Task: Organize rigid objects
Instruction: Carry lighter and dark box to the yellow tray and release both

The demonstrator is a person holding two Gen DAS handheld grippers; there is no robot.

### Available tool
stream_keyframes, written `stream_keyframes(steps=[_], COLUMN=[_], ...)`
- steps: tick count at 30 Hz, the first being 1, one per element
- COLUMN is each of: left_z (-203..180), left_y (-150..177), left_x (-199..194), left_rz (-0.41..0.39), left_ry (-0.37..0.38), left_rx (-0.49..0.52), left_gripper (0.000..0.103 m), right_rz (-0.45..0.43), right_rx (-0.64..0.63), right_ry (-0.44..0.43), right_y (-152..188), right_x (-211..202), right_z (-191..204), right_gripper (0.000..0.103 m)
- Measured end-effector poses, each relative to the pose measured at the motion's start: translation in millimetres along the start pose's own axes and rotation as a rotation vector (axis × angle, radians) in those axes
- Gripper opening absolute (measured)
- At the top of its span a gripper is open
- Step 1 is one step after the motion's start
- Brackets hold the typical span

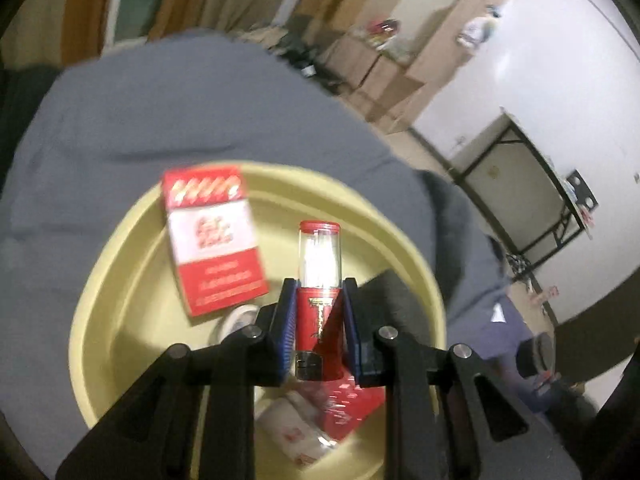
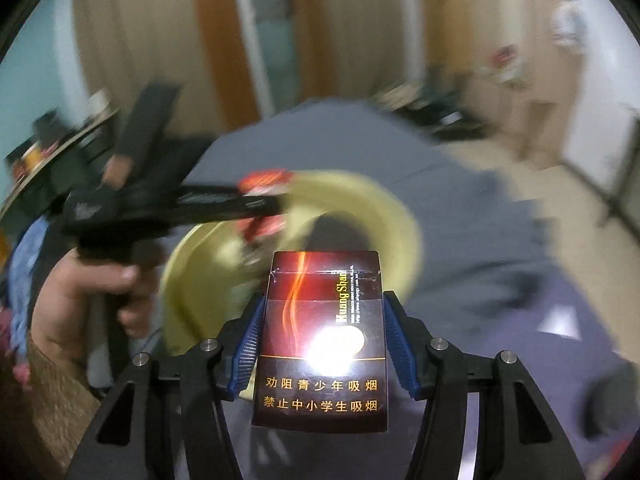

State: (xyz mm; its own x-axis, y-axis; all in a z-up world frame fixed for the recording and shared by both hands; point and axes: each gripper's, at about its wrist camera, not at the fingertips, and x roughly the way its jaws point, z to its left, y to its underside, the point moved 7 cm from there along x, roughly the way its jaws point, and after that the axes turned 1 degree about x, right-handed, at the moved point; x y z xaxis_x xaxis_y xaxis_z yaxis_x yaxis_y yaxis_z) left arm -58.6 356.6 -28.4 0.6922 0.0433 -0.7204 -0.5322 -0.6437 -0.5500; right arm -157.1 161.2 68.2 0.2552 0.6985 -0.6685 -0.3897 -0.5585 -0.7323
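My left gripper (image 1: pixel 319 300) is shut on a red lighter with a clear top (image 1: pixel 319 280) and holds it above a yellow basin (image 1: pixel 120 304). A red and white cigarette pack (image 1: pixel 214 240) lies in the basin, with another red pack (image 1: pixel 346 404) and a white packet (image 1: pixel 292 424) below my fingers. My right gripper (image 2: pixel 322 312) is shut on a dark red cigarette pack (image 2: pixel 324 340), held near the basin's (image 2: pixel 384 208) front side. The left gripper (image 2: pixel 224 204) shows blurred at the left of the right wrist view, over the basin.
The basin rests on a grey bedsheet (image 1: pixel 180 100). Cardboard boxes (image 1: pixel 384 76) and a black-framed table (image 1: pixel 516 184) stand by the white wall at the right. A wooden door (image 2: pixel 224 40) and curtains are behind the bed.
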Motion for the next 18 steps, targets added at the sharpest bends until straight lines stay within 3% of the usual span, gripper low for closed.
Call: stream_keyframes(steps=[2, 4, 8, 15, 16, 17, 18], left_z=[3.1, 0.8, 12.6, 29.1, 27.5, 24.7, 20.2], left_y=[3.2, 6.6, 7.5, 5.7, 3.2, -0.2, -4.8], left_x=[9.2, 16.4, 23.1, 20.3, 14.3, 4.9, 0.2], left_rz=[0.011, 0.024, 0.035, 0.037, 0.022, -0.008, -0.035], left_ry=[0.007, 0.02, 0.0, -0.084, -0.083, -0.072, -0.057], left_rx=[-0.037, -0.037, -0.079, -0.111, -0.106, -0.101, -0.102], left_gripper=[0.024, 0.024, 0.024, 0.025, 0.033, 0.052, 0.063], right_rz=[0.08, 0.138, 0.159, 0.159, 0.161, 0.158, 0.149], right_rx=[-0.046, -0.094, -0.121, -0.145, -0.146, -0.141, -0.135], right_ry=[-0.047, -0.039, 0.016, 0.033, 0.029, 0.026, 0.022], right_y=[6.7, 15.6, 17.7, 14.5, 15.4, 16.0, 16.5], right_x=[36.9, 62.5, 83.2, 97.8, 96.0, 93.9, 89.7], right_z=[26.8, 41.3, 44.1, 58.2, 61.5, 61.6, 61.3], right_gripper=[0.056, 0.056, 0.056, 0.057, 0.058, 0.063, 0.071])
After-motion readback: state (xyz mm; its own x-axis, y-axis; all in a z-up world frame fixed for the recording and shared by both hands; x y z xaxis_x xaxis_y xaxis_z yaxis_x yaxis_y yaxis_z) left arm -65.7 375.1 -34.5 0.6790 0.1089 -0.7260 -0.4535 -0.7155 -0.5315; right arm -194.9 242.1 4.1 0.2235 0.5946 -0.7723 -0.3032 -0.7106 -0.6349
